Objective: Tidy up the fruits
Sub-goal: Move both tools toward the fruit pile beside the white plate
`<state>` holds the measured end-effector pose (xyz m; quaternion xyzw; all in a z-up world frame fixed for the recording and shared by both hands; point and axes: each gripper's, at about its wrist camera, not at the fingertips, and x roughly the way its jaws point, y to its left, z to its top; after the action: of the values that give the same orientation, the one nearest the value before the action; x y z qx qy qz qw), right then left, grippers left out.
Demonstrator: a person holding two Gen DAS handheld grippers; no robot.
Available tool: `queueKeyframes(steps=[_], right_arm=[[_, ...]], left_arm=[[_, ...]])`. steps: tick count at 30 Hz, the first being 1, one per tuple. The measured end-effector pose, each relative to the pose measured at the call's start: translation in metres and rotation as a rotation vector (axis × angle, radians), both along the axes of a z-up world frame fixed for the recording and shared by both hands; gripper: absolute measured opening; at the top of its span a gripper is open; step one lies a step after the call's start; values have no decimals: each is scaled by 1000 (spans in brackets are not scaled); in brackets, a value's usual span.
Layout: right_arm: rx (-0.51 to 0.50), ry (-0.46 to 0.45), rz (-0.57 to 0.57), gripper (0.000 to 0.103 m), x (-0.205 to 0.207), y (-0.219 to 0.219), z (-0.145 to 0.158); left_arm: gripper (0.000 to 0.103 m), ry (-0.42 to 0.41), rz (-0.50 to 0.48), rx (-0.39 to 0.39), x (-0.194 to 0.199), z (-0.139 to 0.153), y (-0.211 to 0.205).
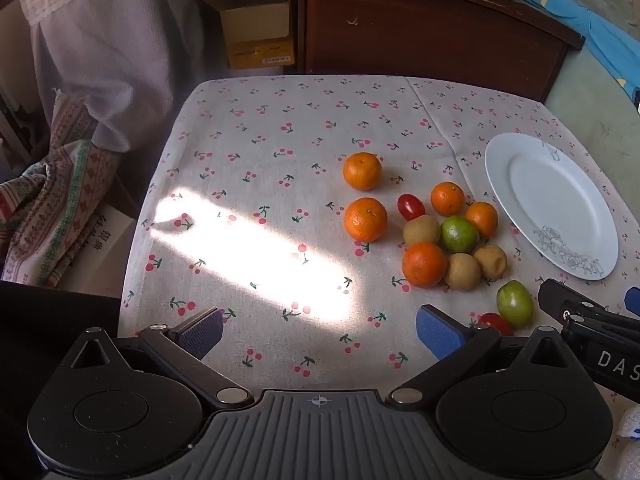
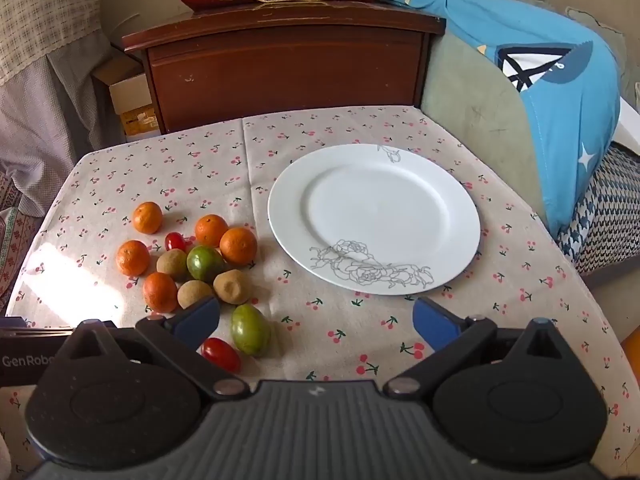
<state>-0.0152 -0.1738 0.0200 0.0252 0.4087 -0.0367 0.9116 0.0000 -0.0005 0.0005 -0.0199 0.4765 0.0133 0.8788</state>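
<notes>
Several fruits lie in a loose cluster on the cherry-print tablecloth: oranges [image 1: 365, 219] [image 2: 238, 245], brown kiwis [image 1: 462, 271] [image 2: 233, 286], a green lime [image 1: 459, 234] [image 2: 205, 263], a green oval fruit [image 1: 515, 303] [image 2: 251, 329] and red cherry tomatoes [image 1: 411, 206] [image 2: 220, 354]. An empty white plate [image 1: 520, 184] [image 2: 456, 216] sits right of them. My left gripper [image 1: 319, 331] is open and empty, hovering near the table's front. My right gripper [image 2: 316, 322] is open and empty, in front of the plate, with the green fruit just inside its left finger.
A dark wooden cabinet [image 1: 428, 32] [image 2: 288, 68] stands behind the table. A cardboard box [image 1: 256, 28] sits left of it. A blue cushion [image 2: 552, 92] leans at the right edge. Folded cloth [image 1: 52, 208] lies off the left edge. Sunlight falls on the cloth [image 1: 256, 248].
</notes>
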Motion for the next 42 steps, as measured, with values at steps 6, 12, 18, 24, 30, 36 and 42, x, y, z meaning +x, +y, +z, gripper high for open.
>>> queueKeyframes(steps=[6, 12, 18, 24, 30, 36, 42], right_arm=[[1, 2, 6, 102, 1, 1, 1], [-30, 22, 7, 102, 1, 2, -4], [-53, 34, 22, 102, 1, 4, -6], [-70, 44, 38, 102, 1, 7, -8], [-66, 50, 43, 102, 1, 8, -11], [-63, 51, 51, 102, 1, 9, -10], [-63, 50, 53, 102, 0, 9, -10]], left_arm=[[103, -4, -2, 3, 0, 0, -4], [103, 3, 16, -7, 1, 4, 1], [103, -3, 24, -15, 0, 1, 6], [103, -15, 30, -7, 1, 4, 7], [103, -23, 37, -11, 1, 4, 9], [103, -26, 36, -8, 0, 3, 9], [103, -27, 37, -4, 0, 3, 9]])
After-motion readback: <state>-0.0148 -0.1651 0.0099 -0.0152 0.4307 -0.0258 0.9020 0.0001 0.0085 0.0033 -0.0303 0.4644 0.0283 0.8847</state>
